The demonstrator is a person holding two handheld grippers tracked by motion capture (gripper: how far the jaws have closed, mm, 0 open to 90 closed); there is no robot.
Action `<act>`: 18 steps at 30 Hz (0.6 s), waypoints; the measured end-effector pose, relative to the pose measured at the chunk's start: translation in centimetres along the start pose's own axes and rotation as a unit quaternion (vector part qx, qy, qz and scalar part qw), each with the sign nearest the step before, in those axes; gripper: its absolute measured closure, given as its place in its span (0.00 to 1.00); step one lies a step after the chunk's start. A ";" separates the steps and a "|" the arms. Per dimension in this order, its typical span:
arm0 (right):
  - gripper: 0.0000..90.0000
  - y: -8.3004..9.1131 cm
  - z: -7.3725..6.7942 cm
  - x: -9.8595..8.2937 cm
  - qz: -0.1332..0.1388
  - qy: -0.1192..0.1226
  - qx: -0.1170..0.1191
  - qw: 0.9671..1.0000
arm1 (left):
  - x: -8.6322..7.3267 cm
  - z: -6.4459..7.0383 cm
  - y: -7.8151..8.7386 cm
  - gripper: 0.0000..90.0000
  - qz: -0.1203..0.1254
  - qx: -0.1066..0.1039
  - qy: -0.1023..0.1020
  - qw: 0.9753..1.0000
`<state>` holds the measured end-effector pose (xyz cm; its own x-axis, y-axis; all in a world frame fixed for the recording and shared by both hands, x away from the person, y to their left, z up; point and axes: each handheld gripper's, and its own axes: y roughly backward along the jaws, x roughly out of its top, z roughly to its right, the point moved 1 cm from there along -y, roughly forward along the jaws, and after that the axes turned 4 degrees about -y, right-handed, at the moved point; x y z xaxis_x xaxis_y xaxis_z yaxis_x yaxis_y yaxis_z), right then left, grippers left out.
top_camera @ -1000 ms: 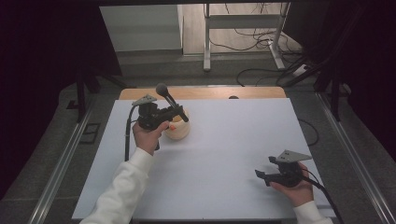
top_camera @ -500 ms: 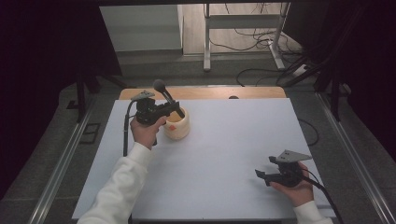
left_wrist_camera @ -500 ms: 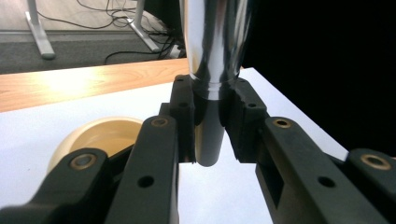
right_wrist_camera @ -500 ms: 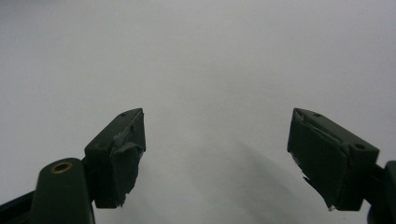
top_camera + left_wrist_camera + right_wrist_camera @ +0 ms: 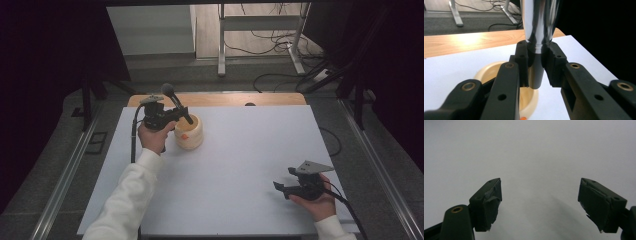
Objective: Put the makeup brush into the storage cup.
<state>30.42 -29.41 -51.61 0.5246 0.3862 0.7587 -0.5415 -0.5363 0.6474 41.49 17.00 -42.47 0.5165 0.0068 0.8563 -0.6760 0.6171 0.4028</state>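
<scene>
My left gripper (image 5: 181, 114) is shut on a shiny metal rod (image 5: 176, 103) with a dark round knob at its upper end. The rod tilts, its lower end hanging over the rim of a cream bowl (image 5: 190, 139). In the left gripper view the chrome shaft (image 5: 539, 25) stands clamped between the jaws of the left gripper (image 5: 536, 62), with the bowl (image 5: 486, 72) just below. A small orange piece (image 5: 184, 136) lies inside the bowl. My right gripper (image 5: 278, 186) rests at the near right of the table, open; in its own view the right gripper (image 5: 540, 202) has only white surface between its jaws.
The white tabletop (image 5: 250, 150) spreads between the two hands. A wooden strip (image 5: 225, 99) runs along its far edge. Beyond it are table legs and cables (image 5: 280, 75) on the floor. Dark curtains stand at both sides.
The left gripper has drawn slightly back and to the left with the rod, lifting its lower end toward the bowl's rim. The right gripper has not moved.
</scene>
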 end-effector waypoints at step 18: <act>0.22 0.0 0.0 -0.1 -0.002 -0.002 0.000 1.000 | -0.7 -1.8 -1.6 0.82 -0.029 0.032 0.004 0.999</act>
<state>30.42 -29.44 -51.68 0.5286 0.3855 0.7563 -0.5394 -0.5354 0.6499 43.13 17.41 -44.26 0.5596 -0.0215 0.8285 -0.6766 0.5655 0.4717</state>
